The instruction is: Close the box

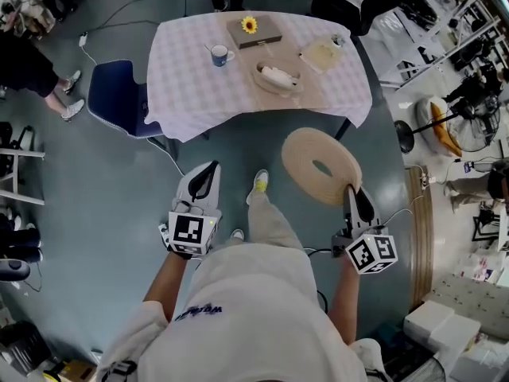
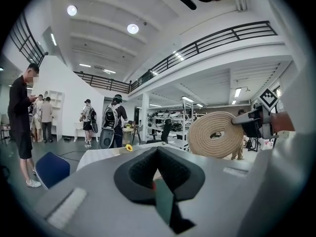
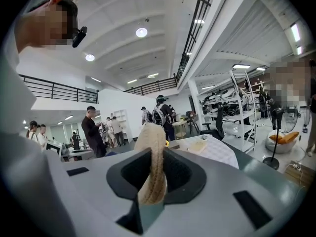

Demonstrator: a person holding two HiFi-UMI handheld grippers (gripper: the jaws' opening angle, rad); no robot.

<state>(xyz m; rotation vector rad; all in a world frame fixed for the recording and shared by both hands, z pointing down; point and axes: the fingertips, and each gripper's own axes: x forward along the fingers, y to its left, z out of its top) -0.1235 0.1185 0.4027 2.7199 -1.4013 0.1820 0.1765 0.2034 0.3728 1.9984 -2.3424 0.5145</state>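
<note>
A round woven lid (image 1: 302,159) with a hole in its middle hangs in the air in front of me, on edge, with my right gripper (image 1: 352,193) shut on its rim. The right gripper view shows the lid (image 3: 150,147) edge-on between the jaws of that gripper (image 3: 150,194). In the left gripper view the lid (image 2: 202,137) shows at the right. My left gripper (image 1: 208,173) is held level beside it, shut and holding nothing. The oval woven box (image 1: 278,79) stands open on the table (image 1: 183,94) ahead, with something pale inside.
On the checked tablecloth are a mug (image 1: 220,55), a book with a sunflower (image 1: 254,30) and a yellowish container (image 1: 322,54). A blue chair (image 1: 115,98) stands left of the table. A person (image 1: 32,70) sits at far left. My legs stand between the grippers.
</note>
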